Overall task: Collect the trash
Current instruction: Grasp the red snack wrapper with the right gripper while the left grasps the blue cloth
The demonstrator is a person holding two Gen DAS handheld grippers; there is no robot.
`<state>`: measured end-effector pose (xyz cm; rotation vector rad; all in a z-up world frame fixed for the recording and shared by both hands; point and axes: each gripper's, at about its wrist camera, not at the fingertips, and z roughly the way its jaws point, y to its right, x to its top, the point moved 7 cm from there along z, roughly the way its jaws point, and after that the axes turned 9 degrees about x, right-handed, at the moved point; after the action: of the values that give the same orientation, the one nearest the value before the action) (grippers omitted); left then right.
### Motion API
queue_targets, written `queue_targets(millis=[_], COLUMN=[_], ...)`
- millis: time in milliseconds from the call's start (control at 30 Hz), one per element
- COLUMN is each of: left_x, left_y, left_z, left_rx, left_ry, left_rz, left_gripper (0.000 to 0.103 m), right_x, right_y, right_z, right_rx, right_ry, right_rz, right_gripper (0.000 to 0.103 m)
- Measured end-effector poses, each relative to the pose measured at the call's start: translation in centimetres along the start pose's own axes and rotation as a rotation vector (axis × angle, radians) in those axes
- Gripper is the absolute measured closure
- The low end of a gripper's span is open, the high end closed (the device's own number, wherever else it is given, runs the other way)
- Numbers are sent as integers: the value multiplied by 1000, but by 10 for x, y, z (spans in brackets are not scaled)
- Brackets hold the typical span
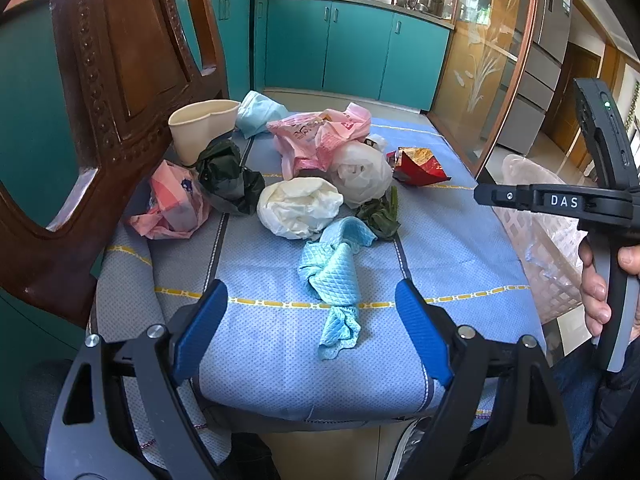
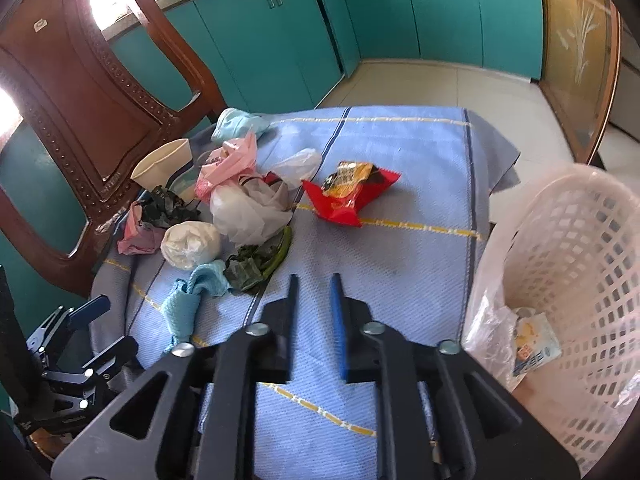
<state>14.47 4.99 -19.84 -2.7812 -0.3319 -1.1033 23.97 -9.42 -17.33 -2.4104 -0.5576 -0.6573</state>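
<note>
I hold my left hand-held gripper (image 1: 310,332) over the near edge of the table (image 1: 460,240), which is covered with a blue cloth. Its jaws stand wide apart and nothing is between them. Just beyond its blue fingers (image 1: 202,330) lies a twisted light blue rag (image 1: 334,276).

My right hand-held gripper (image 2: 316,312) hovers above the cloth with its jaws a little apart, released, and nothing between them. No earlier picture is there to compare.

The trash lies in a heap toward the far left of the table: a white crumpled bag (image 1: 298,208), a black bag (image 1: 230,178), a pink bag (image 1: 320,134), another pink bag (image 1: 174,206) beside the wooden chair (image 1: 104,80), a beige paper cup (image 1: 202,128) and some green leaves (image 1: 380,214). A red snack wrapper (image 2: 350,192) lies apart from the heap, more to the right.

The white lattice basket (image 2: 576,280) stands just beside the right edge of the table, lined with a clear bag, and some paper trash (image 2: 534,346) is already inside.
</note>
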Motion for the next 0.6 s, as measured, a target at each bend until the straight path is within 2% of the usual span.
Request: queue_targets(millis=[133,333,500,600], left_x=[1,2,8,13], left_y=[-3,2,12,13], left_z=[-1,3,12,27], left_rx=[-1,-15,-34,-49], left_ry=[5,6,12,-11], left_rz=[-7,7,16,-6], left_gripper=[17,17,17,17], right_x=[11,27,32,45], right_y=[9,30,34,25], right_z=[-18,-46,-36,-11], right_rx=[-34,-91,-166,-150], right_ry=[88,218,208,167], right_rz=[14,77,50,29], right_gripper=[59,53,49,44])
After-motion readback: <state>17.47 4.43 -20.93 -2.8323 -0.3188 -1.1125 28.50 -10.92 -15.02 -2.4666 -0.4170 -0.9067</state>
